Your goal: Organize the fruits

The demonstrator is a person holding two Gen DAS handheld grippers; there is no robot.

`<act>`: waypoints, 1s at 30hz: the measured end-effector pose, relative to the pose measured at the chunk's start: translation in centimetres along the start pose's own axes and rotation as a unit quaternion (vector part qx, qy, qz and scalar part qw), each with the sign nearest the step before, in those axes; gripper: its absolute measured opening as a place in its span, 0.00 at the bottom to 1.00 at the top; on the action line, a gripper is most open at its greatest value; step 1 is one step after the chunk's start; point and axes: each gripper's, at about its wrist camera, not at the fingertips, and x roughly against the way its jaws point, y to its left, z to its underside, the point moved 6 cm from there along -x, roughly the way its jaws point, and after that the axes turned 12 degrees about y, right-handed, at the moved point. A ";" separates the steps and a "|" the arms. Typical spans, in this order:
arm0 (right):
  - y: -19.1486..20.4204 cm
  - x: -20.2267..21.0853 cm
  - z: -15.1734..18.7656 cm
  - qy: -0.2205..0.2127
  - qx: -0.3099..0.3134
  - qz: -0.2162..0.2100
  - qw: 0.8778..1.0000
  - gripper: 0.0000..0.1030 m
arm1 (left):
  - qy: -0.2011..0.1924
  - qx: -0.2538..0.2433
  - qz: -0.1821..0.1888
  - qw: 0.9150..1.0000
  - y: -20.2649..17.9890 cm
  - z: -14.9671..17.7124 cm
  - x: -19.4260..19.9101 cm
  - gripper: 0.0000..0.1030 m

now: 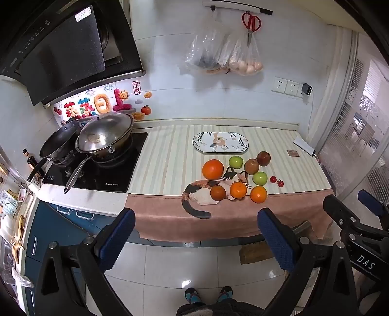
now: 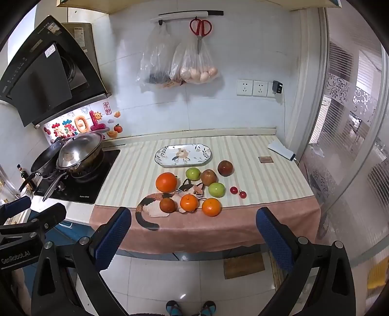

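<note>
Several fruits lie on the striped cloth: a large orange (image 1: 212,169) (image 2: 166,182), two green apples (image 1: 235,162) (image 1: 260,178), two small oranges (image 1: 238,190) (image 1: 258,194), three brownish fruits, one at the front left (image 1: 217,192), and two cherry tomatoes (image 1: 273,179). An oval decorated plate (image 1: 201,148) (image 2: 160,159) sits empty behind them. My left gripper (image 1: 195,233) and right gripper (image 2: 193,231) are both open and empty, held back from the counter's front edge, above the floor.
A hob (image 1: 97,175) with two pans (image 1: 104,136) is at the left. Plastic bags (image 1: 223,56) and red scissors (image 1: 251,23) hang on the wall. A white power strip (image 2: 282,149) and a small brown coaster (image 2: 265,159) lie at the right rear. A glass partition (image 2: 345,145) bounds the right.
</note>
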 end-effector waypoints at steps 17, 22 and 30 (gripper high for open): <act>-0.4 -0.2 -0.4 -0.001 -0.006 0.001 1.000 1.00 | -0.001 0.001 0.003 1.000 0.0 0.0 0.0 1.00; -0.4 -0.2 -0.6 -0.002 -0.007 0.001 1.000 1.00 | -0.001 0.001 0.003 1.000 0.0 0.0 0.0 1.00; -0.4 -0.3 -0.8 0.002 -0.007 -0.002 1.000 1.00 | 0.005 0.004 0.004 1.000 -0.7 -0.2 0.2 1.00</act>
